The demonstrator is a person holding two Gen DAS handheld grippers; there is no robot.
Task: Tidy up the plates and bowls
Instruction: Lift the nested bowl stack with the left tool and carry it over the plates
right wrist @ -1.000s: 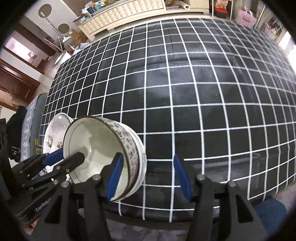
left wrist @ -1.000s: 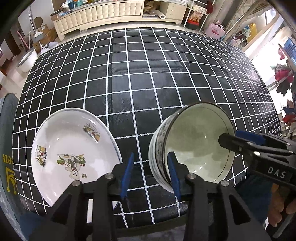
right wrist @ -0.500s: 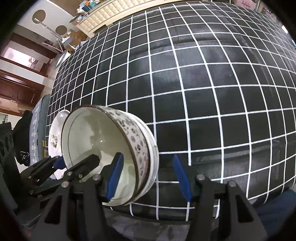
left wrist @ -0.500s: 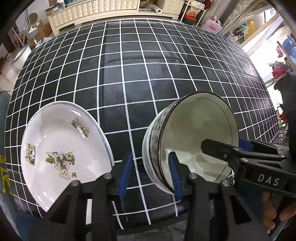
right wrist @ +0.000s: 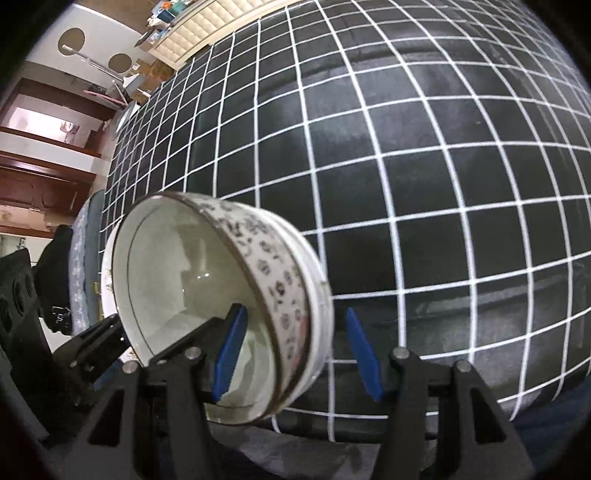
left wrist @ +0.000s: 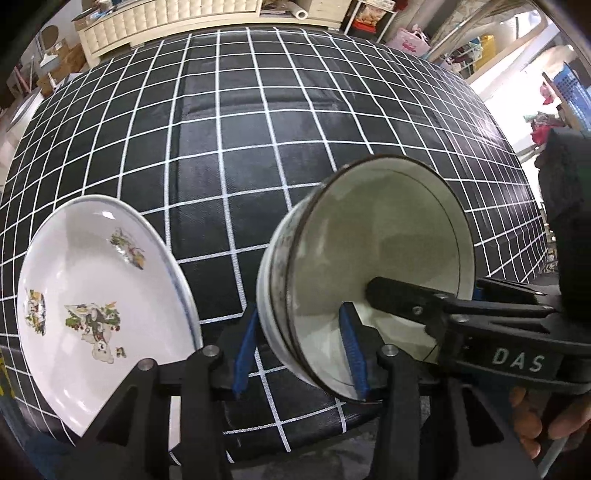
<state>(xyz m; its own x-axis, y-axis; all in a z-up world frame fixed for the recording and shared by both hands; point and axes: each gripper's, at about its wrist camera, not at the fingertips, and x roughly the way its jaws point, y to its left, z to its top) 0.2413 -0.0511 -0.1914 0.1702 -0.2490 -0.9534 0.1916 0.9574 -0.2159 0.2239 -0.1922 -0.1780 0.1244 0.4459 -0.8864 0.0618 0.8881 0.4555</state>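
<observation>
Patterned bowls (left wrist: 369, 266), nested as a pair, have tipped further onto their side above the checked tablecloth (left wrist: 280, 122), beside the plate (left wrist: 96, 295). Both the left gripper (left wrist: 299, 350) and right gripper (right wrist: 291, 354) straddle the rim, jaws part open and seemingly not clamping; I judge the stack is being carried to a new spot.

Stacked bowls (left wrist: 373, 266) tilted on edge at near edge of table (left wrist: 258, 129); plate (left wrist: 96, 299) left of bowls, apart from them; left gripper (left wrist: 299, 350) straddles bowl rim, one finger inside, one outside; right gripper (right wrist: 295, 354) likewise straddles rim from opposite side; cabinet (left wrist: 166, 18) behind table.
</observation>
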